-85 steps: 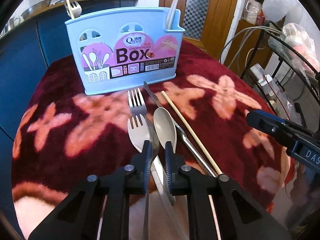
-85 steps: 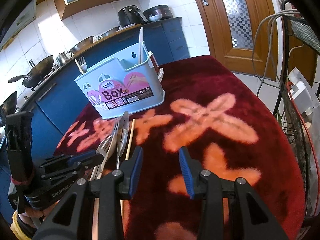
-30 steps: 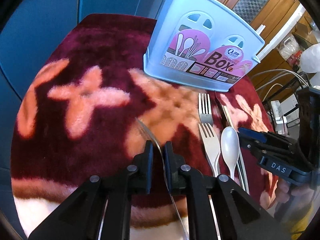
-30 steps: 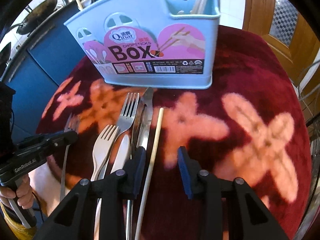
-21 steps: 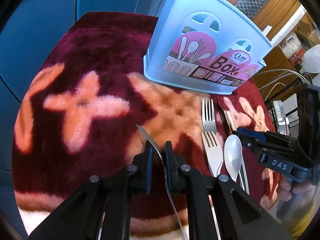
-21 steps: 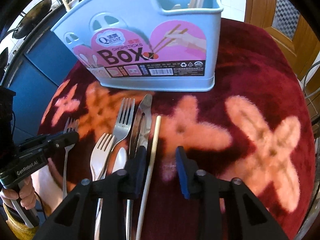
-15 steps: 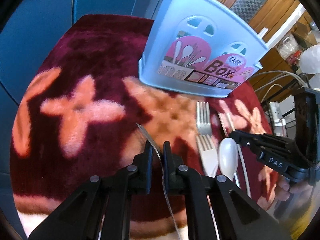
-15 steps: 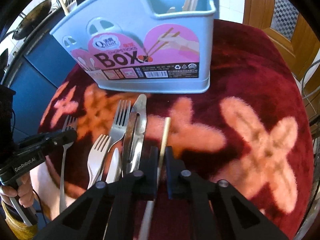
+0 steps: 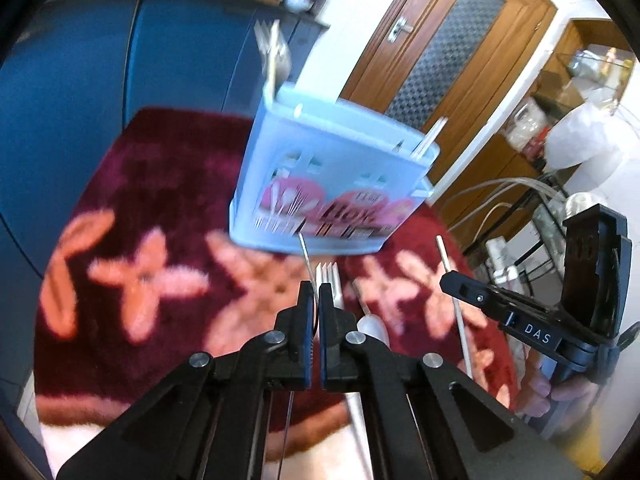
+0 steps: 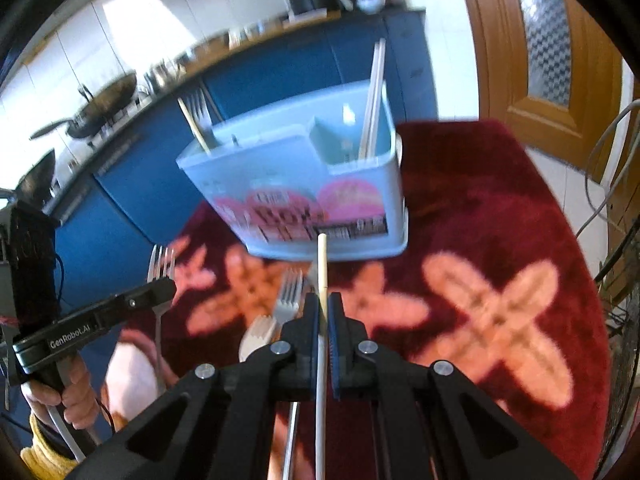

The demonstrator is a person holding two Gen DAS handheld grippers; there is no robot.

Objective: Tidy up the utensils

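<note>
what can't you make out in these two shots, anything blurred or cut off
- Label on the blue utensil box: motion blur smears the small print in both views.
- Fork in the left gripper: seen edge-on in the left wrist view; its handle is hidden behind the jaws.
- Chopstick in the right gripper: its lower end runs off the bottom edge.
- Box compartments' bottoms: hidden by its front wall.

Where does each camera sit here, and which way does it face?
Left wrist: on the left tool, shut on a metal fork, facing the blue utensil box; the right tool and its hand show.
Right wrist: on the right tool, shut on a chopstick, facing the box; the left tool and its hand show.
Shared: box, red floral cloth, forks left lying there.
</note>
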